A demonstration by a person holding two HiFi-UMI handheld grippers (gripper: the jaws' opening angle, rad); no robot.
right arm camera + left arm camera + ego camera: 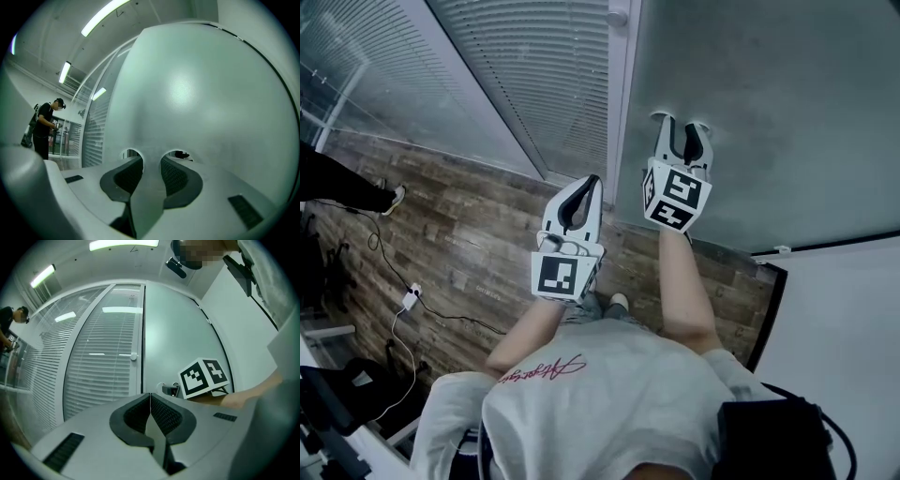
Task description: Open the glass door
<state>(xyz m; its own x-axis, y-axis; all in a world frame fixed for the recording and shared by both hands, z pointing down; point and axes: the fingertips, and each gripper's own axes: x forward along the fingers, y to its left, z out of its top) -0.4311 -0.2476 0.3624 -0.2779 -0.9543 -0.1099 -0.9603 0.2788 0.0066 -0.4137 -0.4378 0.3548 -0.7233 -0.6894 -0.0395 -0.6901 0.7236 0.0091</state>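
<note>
The frosted glass door fills the upper right of the head view; its white frame edge separates it from a glass panel with blinds. My right gripper stands open, its fingertips right at the frosted pane, with nothing between the fingers. In the right gripper view the door fills the picture and the right gripper is mirrored in it. My left gripper is shut and empty, lower and further left, near the frame edge. The left gripper view shows the left gripper pointing at the door, with the right gripper's marker cube ahead.
A small round knob sits on the blinds panel by the frame. The floor is wood planks, with a cable and power strip at the left. A white board leans at the right. Another person stands far off to the left.
</note>
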